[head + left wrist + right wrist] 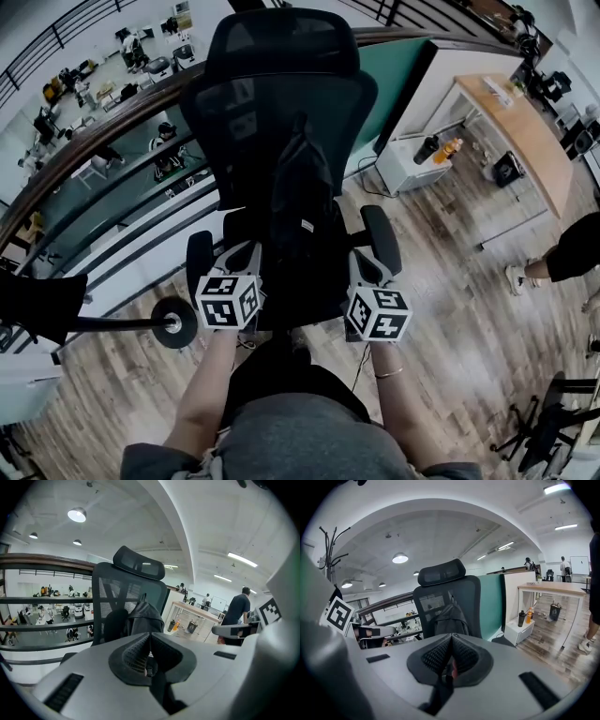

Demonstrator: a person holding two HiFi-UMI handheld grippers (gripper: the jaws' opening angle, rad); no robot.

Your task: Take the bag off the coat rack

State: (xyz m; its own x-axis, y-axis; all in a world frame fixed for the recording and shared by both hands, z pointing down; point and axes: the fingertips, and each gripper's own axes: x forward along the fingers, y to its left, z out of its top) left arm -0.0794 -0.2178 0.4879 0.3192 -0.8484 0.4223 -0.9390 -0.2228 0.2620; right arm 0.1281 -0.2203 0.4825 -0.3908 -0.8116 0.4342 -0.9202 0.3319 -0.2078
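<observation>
the bag (302, 220) is sitting upright on the chair (281, 56), leaning on its back. it is not hanging on the rack (329, 545), which is standing off to the left. the left claw (149, 654) is shut tight and is holding nothing. the right claw (451, 660) is shut too, with nothing in it. both are hovering near the front of the seat, pointing at the bag, and do not seem to be touching it. so the job is looking done. to end well, the person should be pulling both claws straight back, going slowly and keeping clear of the bag so it is not tipping off.
</observation>
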